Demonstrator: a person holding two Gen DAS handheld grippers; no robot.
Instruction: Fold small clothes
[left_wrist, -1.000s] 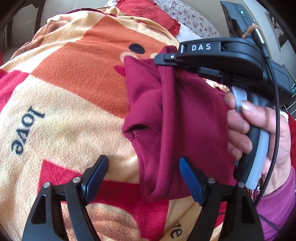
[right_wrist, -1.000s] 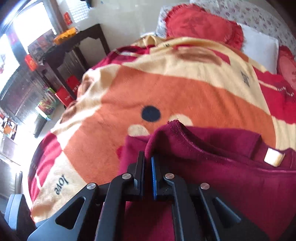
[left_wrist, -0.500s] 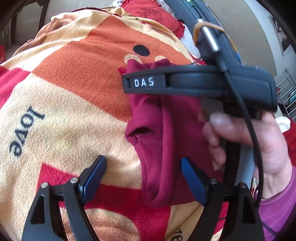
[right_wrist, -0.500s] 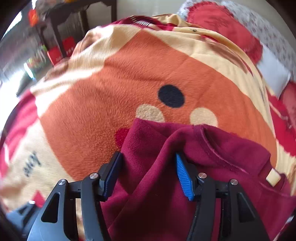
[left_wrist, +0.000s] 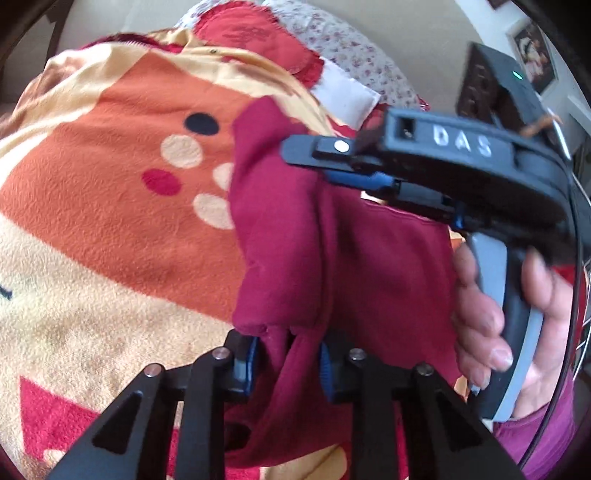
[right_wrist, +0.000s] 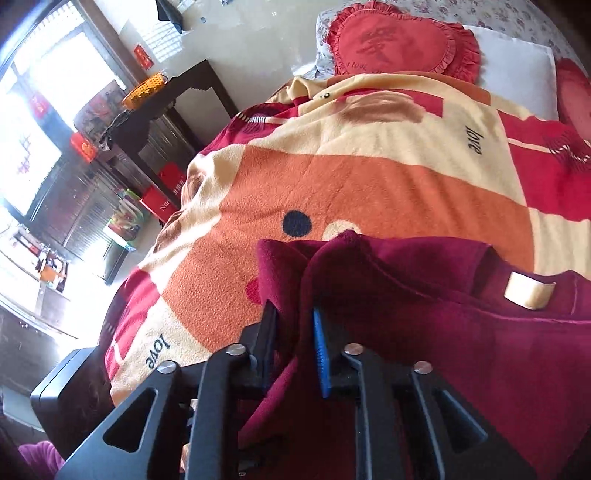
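A small dark red garment (left_wrist: 332, 258) lies partly folded on the orange, cream and red fleece blanket (left_wrist: 110, 206). My left gripper (left_wrist: 284, 363) is shut on a bunched edge of the garment at its near end. My right gripper (right_wrist: 293, 343) is shut on another fold of the same garment (right_wrist: 424, 317), near a cream label (right_wrist: 528, 291). In the left wrist view the right gripper (left_wrist: 354, 173) comes in from the right, held by a hand, its fingers over the garment's far part.
A red heart cushion (right_wrist: 402, 40) and a white pillow (right_wrist: 517, 62) lie at the head of the bed. A dark side table (right_wrist: 166, 107) and shelves stand left of the bed by a bright window. The blanket (right_wrist: 369, 177) spreads wide beyond the garment.
Both grippers have shut on the garment: the left was open around its near edge, the right reopened briefly and closed again. The garment is now gathered up and lifted between them.
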